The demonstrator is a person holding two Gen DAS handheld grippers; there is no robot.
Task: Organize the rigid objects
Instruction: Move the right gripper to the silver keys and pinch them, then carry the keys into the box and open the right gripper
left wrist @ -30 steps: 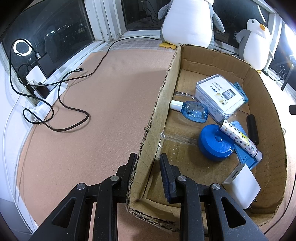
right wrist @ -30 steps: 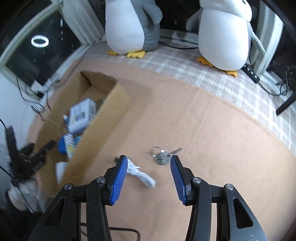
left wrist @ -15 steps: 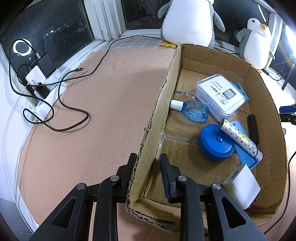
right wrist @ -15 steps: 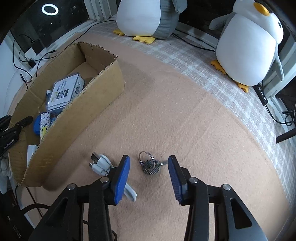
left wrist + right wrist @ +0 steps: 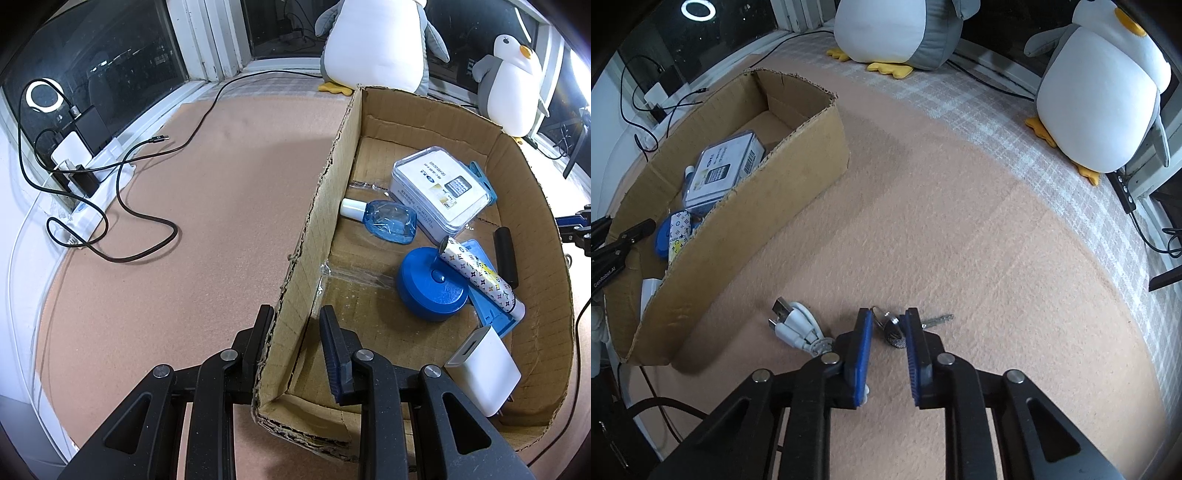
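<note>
My left gripper (image 5: pixel 297 325) is shut on the near left wall of the cardboard box (image 5: pixel 332 177), one finger outside and one inside. The box holds a clear case (image 5: pixel 439 192), a blue bottle (image 5: pixel 391 223), a blue round tin (image 5: pixel 428 291), a patterned tube (image 5: pixel 480 277), a black stick (image 5: pixel 506 258) and a white charger (image 5: pixel 484 365). In the right wrist view, my right gripper (image 5: pixel 887 323) points down at the mat, its jaws closing on a bunch of keys (image 5: pixel 894 332). The ring meets the left pad and the fob meets the right pad. A coiled white USB cable (image 5: pixel 798 325) lies just to the left.
Two plush penguins (image 5: pixel 1097 99) (image 5: pixel 897 29) sit on the plaid cloth at the back. A black cable (image 5: pixel 147 221) loops over the mat left of the box, running to a power strip (image 5: pixel 81 162) by the window. The box's right wall (image 5: pixel 768 206) stands left of the keys.
My right gripper has come down over the keys and its jaws have narrowed from wide apart to touching them. The left gripper and the box have not moved.
</note>
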